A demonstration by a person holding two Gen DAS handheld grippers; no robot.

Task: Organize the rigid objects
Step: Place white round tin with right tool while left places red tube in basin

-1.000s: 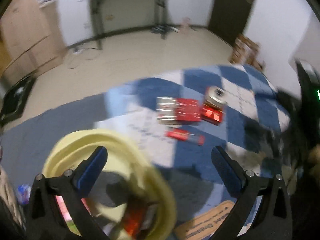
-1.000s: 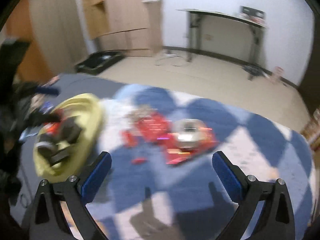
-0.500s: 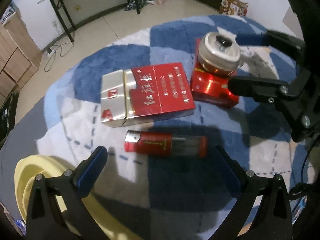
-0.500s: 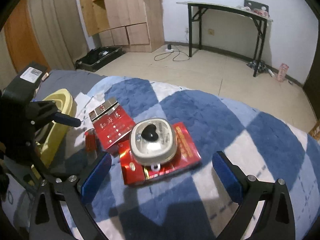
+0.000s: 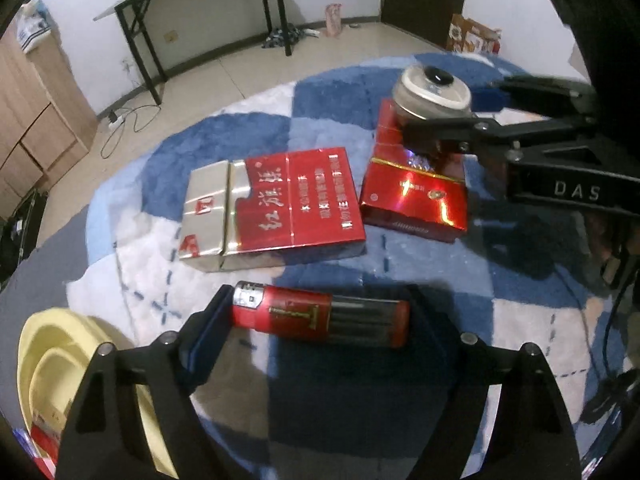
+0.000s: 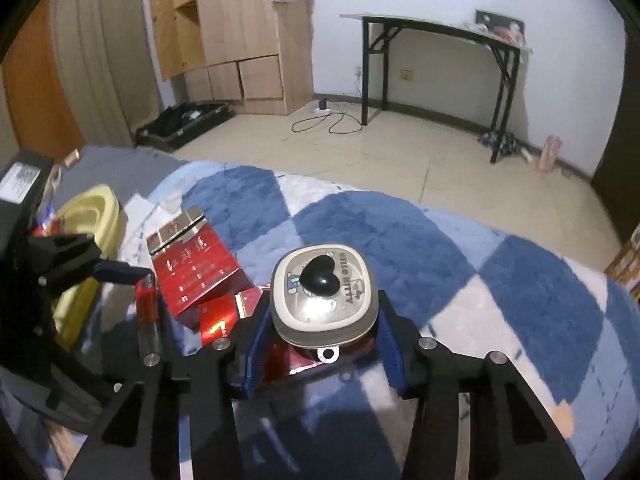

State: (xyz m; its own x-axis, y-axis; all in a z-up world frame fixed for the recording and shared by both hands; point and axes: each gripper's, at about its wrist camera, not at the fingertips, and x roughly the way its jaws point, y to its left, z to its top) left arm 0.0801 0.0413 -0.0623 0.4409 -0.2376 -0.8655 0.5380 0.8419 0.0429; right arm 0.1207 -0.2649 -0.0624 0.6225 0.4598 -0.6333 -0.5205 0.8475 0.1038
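Note:
A red lighter [image 5: 320, 316] lies on a blue-and-white checked rug [image 5: 240, 136]. My left gripper [image 5: 320, 320] is closing lengthwise on it, and its pads touch both ends. A cream tin with a black heart knob [image 6: 324, 296] sits on a glossy red pack [image 5: 416, 200]. My right gripper [image 6: 322, 332] is shut on the tin, with a blue pad pressed to each side. A red pack with a silver end [image 5: 280, 208] lies between the two grippers. At the rug's left edge stands a yellow bowl [image 5: 44, 360] with some small red items inside.
Bare tiled floor lies beyond the rug. A black folding table [image 5: 200, 12] stands against the far wall and wooden cabinets [image 6: 240, 40] on the left. A black case [image 6: 184, 120] lies on the floor and a cardboard box [image 5: 476, 36] sits by the dark door.
Both grippers came down toward the rug with jaws wide. Now the left jaws have closed in around the lighter and the right jaws have shut on the tin.

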